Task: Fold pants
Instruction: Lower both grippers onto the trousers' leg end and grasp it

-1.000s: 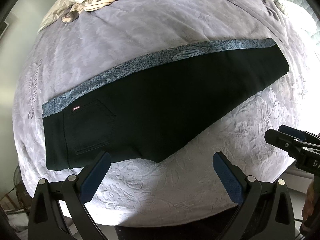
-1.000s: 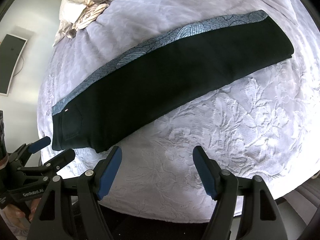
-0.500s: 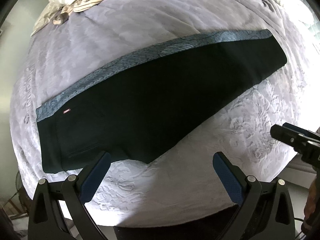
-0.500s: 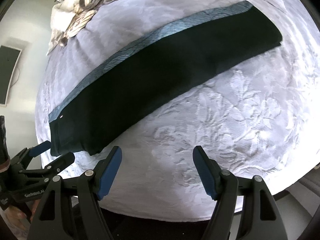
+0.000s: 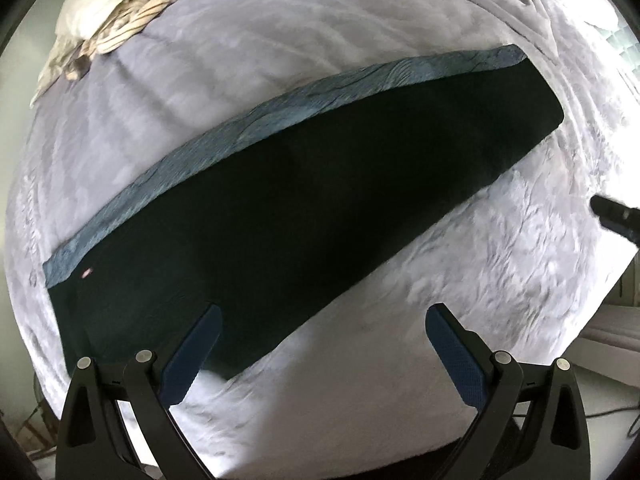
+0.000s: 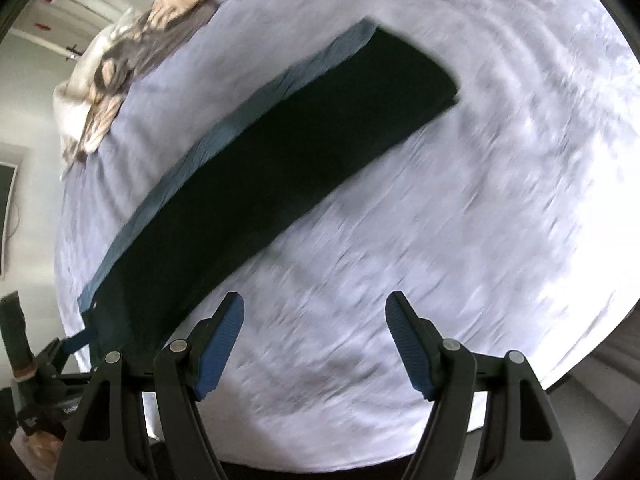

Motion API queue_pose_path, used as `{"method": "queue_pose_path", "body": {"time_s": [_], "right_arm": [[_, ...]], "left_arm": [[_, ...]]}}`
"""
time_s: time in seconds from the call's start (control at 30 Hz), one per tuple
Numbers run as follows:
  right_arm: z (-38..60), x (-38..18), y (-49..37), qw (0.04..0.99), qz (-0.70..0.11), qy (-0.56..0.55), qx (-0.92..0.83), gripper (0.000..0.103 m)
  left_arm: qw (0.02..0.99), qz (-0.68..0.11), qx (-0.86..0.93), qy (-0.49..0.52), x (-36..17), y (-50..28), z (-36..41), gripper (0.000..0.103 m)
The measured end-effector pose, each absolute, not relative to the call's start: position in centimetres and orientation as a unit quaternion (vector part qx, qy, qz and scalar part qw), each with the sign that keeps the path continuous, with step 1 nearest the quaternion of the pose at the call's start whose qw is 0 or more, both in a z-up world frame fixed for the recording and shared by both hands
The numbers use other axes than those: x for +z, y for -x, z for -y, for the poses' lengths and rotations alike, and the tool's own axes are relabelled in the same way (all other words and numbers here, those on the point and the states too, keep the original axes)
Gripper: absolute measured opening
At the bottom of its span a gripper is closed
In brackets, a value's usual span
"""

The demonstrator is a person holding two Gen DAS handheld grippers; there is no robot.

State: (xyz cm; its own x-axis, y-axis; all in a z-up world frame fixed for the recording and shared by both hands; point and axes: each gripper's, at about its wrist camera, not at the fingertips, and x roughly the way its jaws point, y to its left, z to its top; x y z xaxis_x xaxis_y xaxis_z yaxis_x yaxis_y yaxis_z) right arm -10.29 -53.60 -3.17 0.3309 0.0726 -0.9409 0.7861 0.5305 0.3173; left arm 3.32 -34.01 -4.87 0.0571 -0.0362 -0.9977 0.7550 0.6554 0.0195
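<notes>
We are seeing both views smeared by blur, so the bedspread (image 5: 360, 80) pattern is hard to read. The pants (image 5: 304, 208), dark with a blue patterned strip along the far edge, are lying flat and lengthwise across the bed, their waist end partly hidden behind our left gripper (image 5: 320, 344). Its jaws are standing wide with nothing between them. Our right gripper (image 6: 314, 344) is likewise gaping empty over bare bedspread, beside the pants. Crumpled bedding (image 5: 108, 28) is sitting at the far corner, partly cut off.
</notes>
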Motion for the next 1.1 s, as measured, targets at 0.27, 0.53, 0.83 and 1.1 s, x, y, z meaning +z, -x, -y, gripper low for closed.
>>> {"method": "queue_pose_path", "body": {"time_s": [0.27,0.53,0.83,1.1], "right_arm": [[65.1,-4.9,12.0,0.701,-0.453,-0.465,-0.295,0.076],[70.0,-11.9,11.7,0.665,-0.387,-0.573,-0.281,0.050],[70.4,-14.3,11.8,0.649,-0.408,-0.567,-0.300,0.010],[69.9,-14.0,12.5,0.660,-0.407,-0.581,-0.247,0.029]], "left_arm": [[0.690,-0.613,-0.281,-0.264,-7.5,-5.0,40.2,0.103],[0.708,-0.612,-0.259,-0.240,-10.0,-6.8,45.2,0.103],[0.705,-0.611,-0.243,-0.267,-13.4,-6.4,47.3,0.103],[0.731,-0.589,-0.235,-0.252,-12.1,-8.4,48.4,0.103]]}}
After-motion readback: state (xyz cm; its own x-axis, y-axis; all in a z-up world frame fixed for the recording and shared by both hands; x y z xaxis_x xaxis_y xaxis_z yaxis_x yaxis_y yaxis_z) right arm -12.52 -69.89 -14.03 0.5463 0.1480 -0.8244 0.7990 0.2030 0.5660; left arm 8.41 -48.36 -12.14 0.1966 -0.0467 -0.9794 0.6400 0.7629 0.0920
